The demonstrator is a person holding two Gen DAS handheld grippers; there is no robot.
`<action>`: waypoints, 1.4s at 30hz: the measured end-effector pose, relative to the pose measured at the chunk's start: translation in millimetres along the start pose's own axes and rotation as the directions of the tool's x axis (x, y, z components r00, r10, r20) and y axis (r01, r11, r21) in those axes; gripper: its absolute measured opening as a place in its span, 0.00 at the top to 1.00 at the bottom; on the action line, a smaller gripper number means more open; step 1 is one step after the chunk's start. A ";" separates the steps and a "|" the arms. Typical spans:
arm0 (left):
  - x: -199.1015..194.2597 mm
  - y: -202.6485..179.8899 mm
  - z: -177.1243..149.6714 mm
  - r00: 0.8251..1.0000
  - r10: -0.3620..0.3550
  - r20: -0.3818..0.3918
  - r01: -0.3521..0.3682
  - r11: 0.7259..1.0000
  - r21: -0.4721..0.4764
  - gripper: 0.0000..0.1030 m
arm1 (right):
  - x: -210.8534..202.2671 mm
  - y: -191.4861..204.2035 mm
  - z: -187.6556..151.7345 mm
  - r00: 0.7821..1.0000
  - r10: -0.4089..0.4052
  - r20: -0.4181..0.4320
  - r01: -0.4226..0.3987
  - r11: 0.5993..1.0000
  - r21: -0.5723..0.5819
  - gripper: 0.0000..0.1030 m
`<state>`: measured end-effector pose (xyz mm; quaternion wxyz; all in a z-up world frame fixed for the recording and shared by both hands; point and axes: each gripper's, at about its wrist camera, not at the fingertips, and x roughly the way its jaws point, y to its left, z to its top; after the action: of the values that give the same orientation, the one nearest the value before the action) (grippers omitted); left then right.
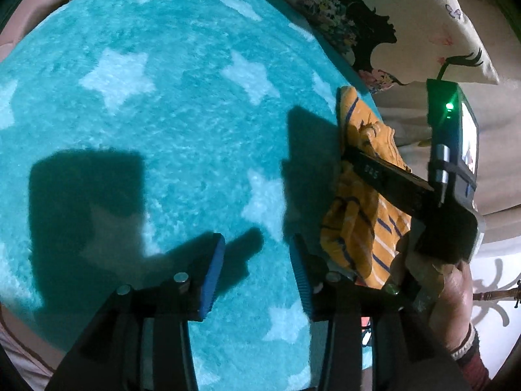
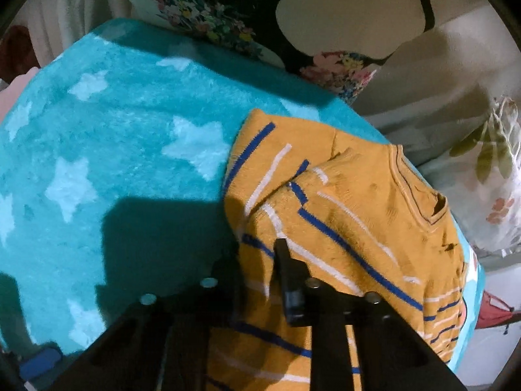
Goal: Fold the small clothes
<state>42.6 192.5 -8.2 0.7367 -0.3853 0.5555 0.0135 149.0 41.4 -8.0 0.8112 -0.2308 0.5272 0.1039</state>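
— Where's the sweater (image 2: 342,228) right now?

— It's lying crumpled near the right-hand edge of the turquoise blanket (image 1: 162,114), the fluffy one with pale stars. It's mustard yellow with blue and white stripes, its ribbed collar turned toward the far right.

— And your right gripper (image 2: 260,280)?

— It's down on the sweater's near left edge. A fold of the knit sits between the two black fingers, and they look pinched together on it.

— The left gripper (image 1: 257,273)?

— It hangs over bare blanket just to the left of the sweater, jaws apart, nothing between the blue pads (image 1: 213,273).

— Anything else around?

— From my left camera I can see my right hand (image 1: 452,296) wrapped round the other tool's handle. Past the blanket's edge there's a cushion (image 2: 228,16) printed with flowers and a black silhouette.
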 end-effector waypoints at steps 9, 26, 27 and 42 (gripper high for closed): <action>1.4 -31.0 -3.6 0.998 0.061 0.017 -0.061 0.998 0.024 0.61 | -21.2 -73.0 -2.7 0.950 0.298 0.090 -0.309 0.933 0.185 0.88; 21.8 -151.8 -56.2 0.987 0.142 0.080 -0.152 0.980 0.132 0.56 | -15.5 -342.9 -138.0 0.794 0.473 0.382 -0.606 0.567 0.558 0.89; 27.7 -162.2 -61.3 0.987 0.142 0.075 -0.152 0.977 0.151 0.55 | -10.6 -351.8 -145.8 0.791 0.473 0.388 -0.609 0.548 0.574 0.89; 92.7 -243.4 -100.7 0.989 0.149 -0.003 -0.141 0.940 0.310 0.55 | 34.2 -419.0 -230.0 0.819 0.447 0.360 -0.561 0.494 0.664 0.90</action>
<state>105.7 -75.1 40.8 0.7776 -0.2236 0.5872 -0.0243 150.4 -437.7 -5.5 0.7997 0.2949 0.5073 0.1272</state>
